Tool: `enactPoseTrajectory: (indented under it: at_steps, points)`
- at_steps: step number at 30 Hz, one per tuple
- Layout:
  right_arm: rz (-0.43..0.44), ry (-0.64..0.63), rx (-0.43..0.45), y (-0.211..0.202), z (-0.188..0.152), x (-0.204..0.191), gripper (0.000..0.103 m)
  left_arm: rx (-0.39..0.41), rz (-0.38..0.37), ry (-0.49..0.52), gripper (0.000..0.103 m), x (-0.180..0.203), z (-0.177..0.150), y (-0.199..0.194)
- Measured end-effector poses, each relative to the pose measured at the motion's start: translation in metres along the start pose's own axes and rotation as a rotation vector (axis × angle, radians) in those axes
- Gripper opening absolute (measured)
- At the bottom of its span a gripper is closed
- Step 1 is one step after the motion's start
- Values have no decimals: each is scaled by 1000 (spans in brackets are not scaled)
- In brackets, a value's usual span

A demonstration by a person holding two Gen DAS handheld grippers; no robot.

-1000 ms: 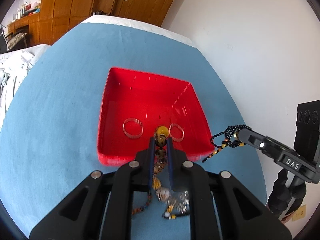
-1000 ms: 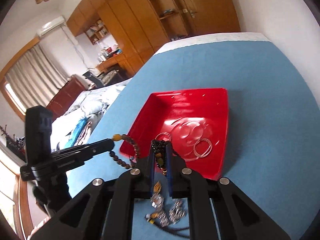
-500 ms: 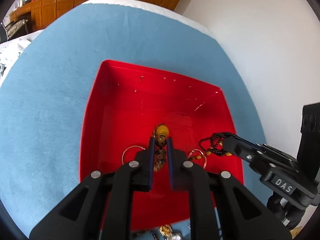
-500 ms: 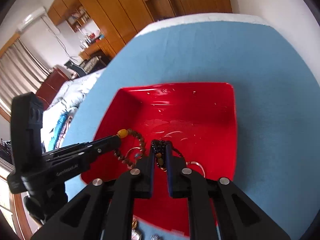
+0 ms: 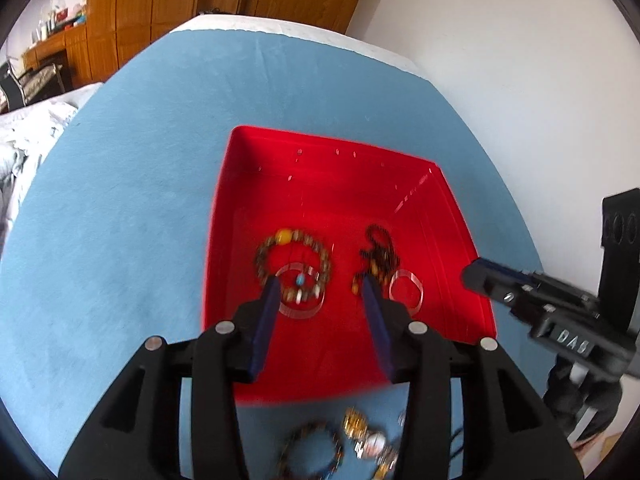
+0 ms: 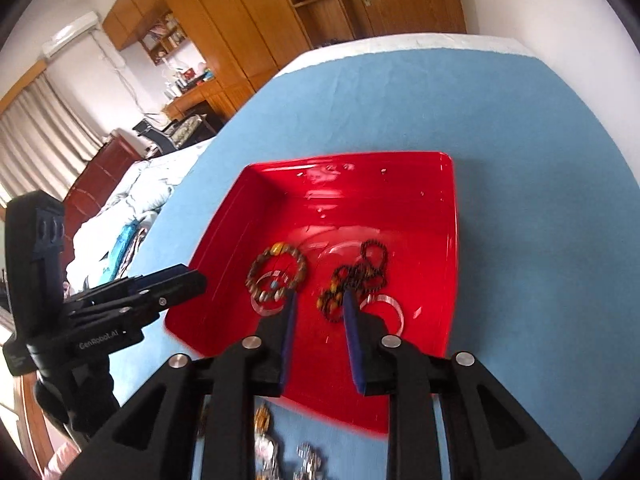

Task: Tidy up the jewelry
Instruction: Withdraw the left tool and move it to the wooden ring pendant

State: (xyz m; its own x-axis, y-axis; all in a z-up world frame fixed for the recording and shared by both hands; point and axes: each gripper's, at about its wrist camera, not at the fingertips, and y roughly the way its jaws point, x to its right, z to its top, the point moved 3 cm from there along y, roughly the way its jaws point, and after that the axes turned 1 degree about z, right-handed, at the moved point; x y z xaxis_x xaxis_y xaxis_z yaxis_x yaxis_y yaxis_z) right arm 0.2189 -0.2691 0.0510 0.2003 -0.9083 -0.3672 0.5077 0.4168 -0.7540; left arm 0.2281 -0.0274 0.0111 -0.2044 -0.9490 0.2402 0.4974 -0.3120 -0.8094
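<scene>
Black, blue-padded jaws of the left hand-held gripper (image 5: pixel 320 288) stand wide apart and empty above the near half of a red tray (image 5: pixel 448 216). The right hand-held gripper (image 6: pixel 318 300) is also spread, somewhat narrower, holding nothing as it hangs over the same tray.

Directly beyond the left gripper's tips, a brown beaded bracelet (image 5: pixel 294 252) with one large yellow bead lies flat on the tray floor, overlapping a clear ring (image 5: pixel 302 304) beneath its near edge. To its right sits a tangled dark beaded strand (image 5: pixel 378 256) with a few orange beads, touching a second clear ring (image 5: pixel 406 292). From the right wrist view the same pieces appear as the bracelet (image 6: pixel 276 268) on the left and the dark strand (image 6: pixel 356 276) on the right, each beside its clear ring.

The tray rests on a table covered in blue cloth (image 5: pixel 120 200). On the cloth just short of the tray's near rim lies a blurred cluster of unsorted jewelry (image 5: pixel 368 440), including a beaded loop and gold and silver pieces. Past the table edge are a white wall (image 5: pixel 520 60), wooden wardrobes (image 6: pixel 256 20), and a bed with rumpled bedding (image 6: pixel 132 208).
</scene>
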Motion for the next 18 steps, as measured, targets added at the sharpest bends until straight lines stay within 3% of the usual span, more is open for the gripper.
enactPoseTrajectory:
  at_steps: [9, 18]
  points:
    - [17, -10, -17, -32, -57, -8, 26, -8, 74, -6, 45, -22, -69, -39]
    - [32, 4, -112, -29, -107, -15, 30, -76, 71, -15, 56, -34, -127, -39]
